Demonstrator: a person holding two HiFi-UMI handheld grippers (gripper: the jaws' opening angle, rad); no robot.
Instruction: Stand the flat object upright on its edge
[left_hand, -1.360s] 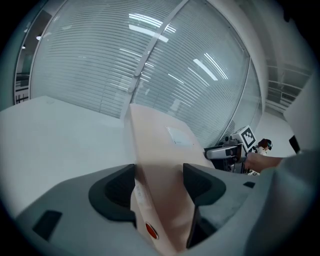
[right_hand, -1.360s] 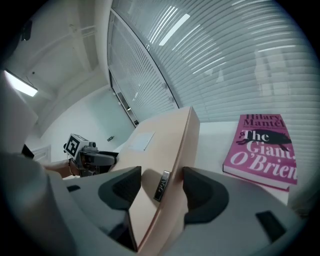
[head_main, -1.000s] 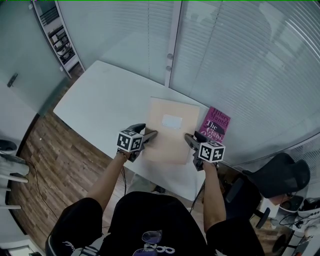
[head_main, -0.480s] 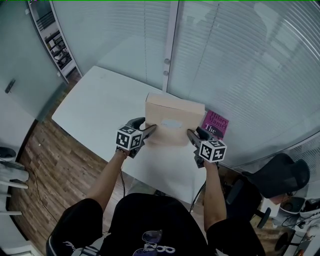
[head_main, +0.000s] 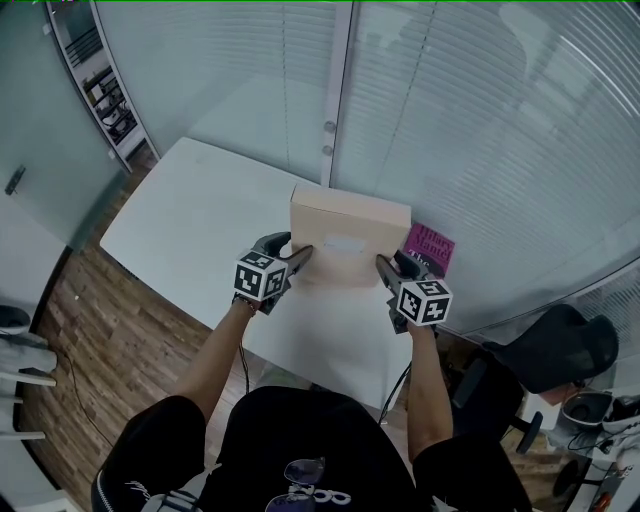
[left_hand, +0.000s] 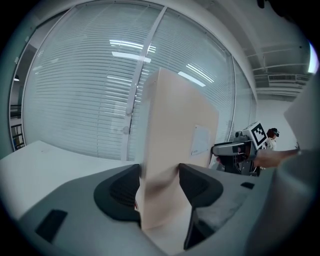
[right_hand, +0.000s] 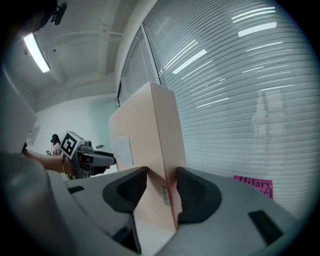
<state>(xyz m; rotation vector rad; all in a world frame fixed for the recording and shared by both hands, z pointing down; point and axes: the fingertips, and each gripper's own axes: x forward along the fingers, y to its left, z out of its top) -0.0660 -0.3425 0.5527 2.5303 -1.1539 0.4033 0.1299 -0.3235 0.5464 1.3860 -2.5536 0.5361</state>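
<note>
Presently the box (head_main: 350, 232) stood upright on one long edge, on the near right part of the white table (head_main: 190, 225). Its broad face was turned toward the person, with a pale label (head_main: 343, 243) near the middle of that face. The lower edge lay at the tabletop; whether it bore weight there could not be told from the head view.

Left gripper (head_main: 303, 258): jaws had just been closing further. They stood fairly wide, with the box's left short edge between them. In the left gripper view both pads met the cardboard, one on each broad face. The hold was low on that edge.

Right gripper (head_main: 384, 264): jaws had likewise just been closing further. They held the box's right short edge, with a pad pressed to each face, also low down. A small printed sticker on the narrow edge sat just above the pads.

The two grippers faced each other across the box at about the same height. Each was visible in the other's view past the labelled face.

A pink book (head_main: 432, 248) lay flat on the table just beyond the box's right end. It was apart from the jaws and partly hidden by the right gripper. Glass with blinds (head_main: 480, 120) ran behind the table. A dark chair (head_main: 565, 350) stood off the table to the right.
</note>
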